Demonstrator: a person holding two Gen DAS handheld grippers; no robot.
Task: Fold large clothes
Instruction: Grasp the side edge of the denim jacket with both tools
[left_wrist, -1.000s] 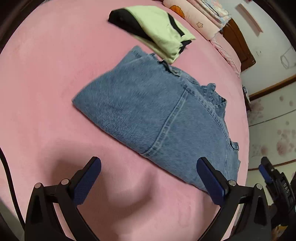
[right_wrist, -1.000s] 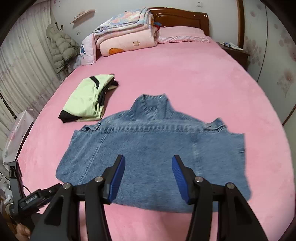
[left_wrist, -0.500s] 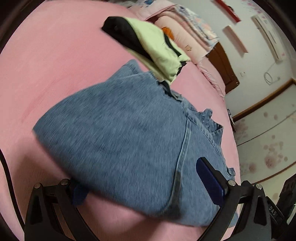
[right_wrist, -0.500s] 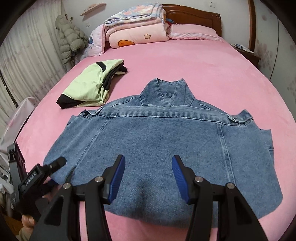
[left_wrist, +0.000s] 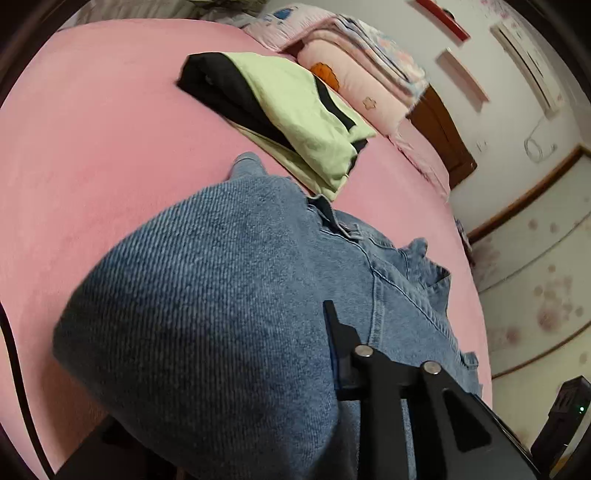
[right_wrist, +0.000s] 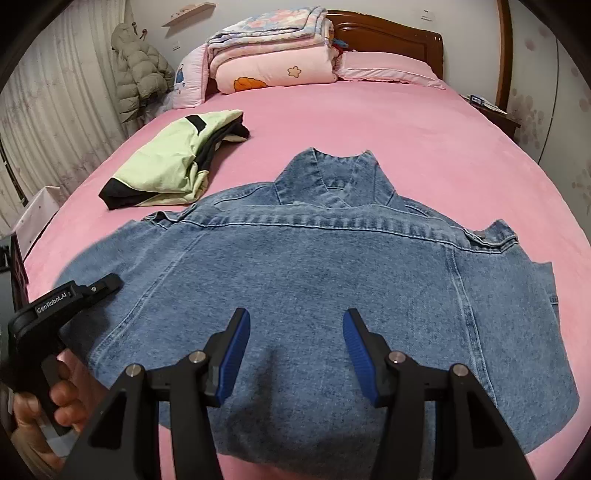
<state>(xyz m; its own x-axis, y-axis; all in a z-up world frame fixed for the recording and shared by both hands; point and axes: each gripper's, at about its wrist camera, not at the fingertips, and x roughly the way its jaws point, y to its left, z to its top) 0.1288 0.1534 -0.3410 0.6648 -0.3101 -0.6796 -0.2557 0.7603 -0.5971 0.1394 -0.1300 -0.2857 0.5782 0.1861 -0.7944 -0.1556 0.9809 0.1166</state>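
A blue denim jacket (right_wrist: 314, 266) lies back-up on the pink bed (right_wrist: 369, 122), collar toward the headboard. My left gripper (left_wrist: 303, 332) is at the jacket's left side edge, and its jaws are closing on a bulge of denim (left_wrist: 203, 295). That cloth hides one finger, while the other finger (left_wrist: 332, 325) presses against the fabric. In the right wrist view a hand (right_wrist: 62, 398) holds the left gripper (right_wrist: 107, 282) at that edge. My right gripper (right_wrist: 295, 332) hovers open over the jacket's lower middle near the hem, with nothing between its blue pads (right_wrist: 236, 350).
A folded green and black garment (right_wrist: 166, 170) lies beyond the jacket's left shoulder. Stacked pink quilts (right_wrist: 273, 55) and a pillow sit by the wooden headboard (right_wrist: 388, 29). A puffer coat (right_wrist: 140, 70) hangs by the curtain at the left. A nightstand (right_wrist: 491, 114) stands at the right.
The left gripper came in over the jacket's side edge and its wide jaws drew together on the denim. The right gripper sank closer to the jacket with its gap unchanged.
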